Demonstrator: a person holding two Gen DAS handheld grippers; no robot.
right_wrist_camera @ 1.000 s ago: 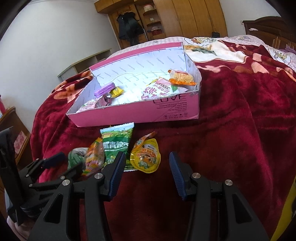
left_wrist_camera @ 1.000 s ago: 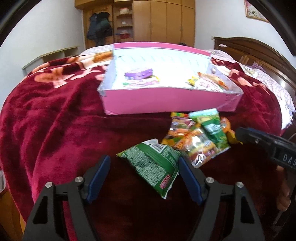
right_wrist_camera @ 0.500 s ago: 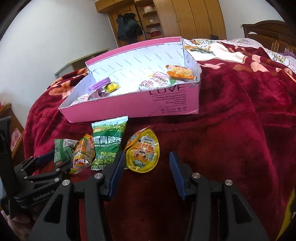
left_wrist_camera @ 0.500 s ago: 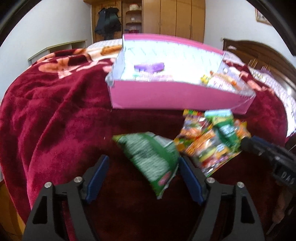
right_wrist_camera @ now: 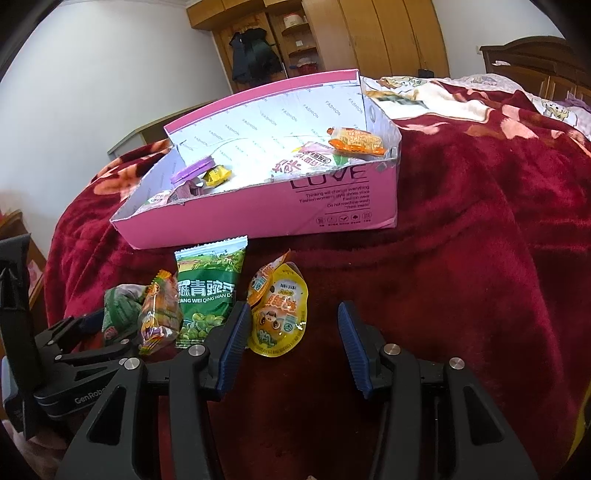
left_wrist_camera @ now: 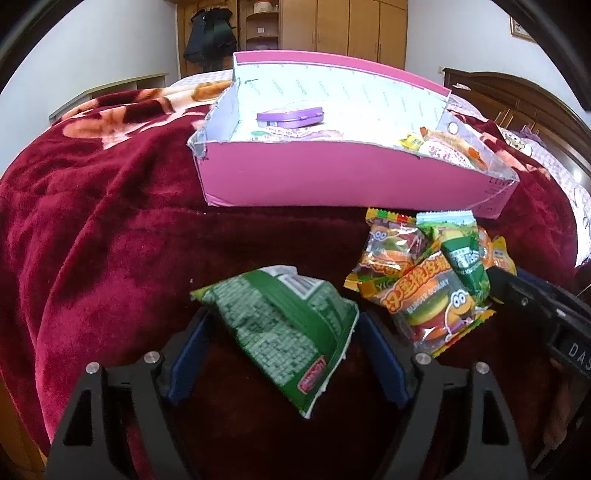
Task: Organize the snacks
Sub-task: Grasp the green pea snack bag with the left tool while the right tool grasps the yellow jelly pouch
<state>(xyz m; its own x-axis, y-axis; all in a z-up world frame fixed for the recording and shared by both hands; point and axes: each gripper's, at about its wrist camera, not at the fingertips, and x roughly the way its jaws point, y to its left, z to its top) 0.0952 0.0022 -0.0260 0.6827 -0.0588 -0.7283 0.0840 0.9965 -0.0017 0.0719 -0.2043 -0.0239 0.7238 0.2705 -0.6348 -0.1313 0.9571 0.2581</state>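
Compared with a second ago, the left gripper has sunk closer to the red blanket, so the green snack bag now fills the gap between its opening jaws. The pink box appears nearer and shifted right in the left wrist view.

A plush dark-red floral blanket covers the bed. At twelve o'clock stands a wooden wardrobe; a dark jacket hangs at eleven; a dark carved wooden headboard sits at two.

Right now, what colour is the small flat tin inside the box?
Purple tin, clearest in the left wrist view.
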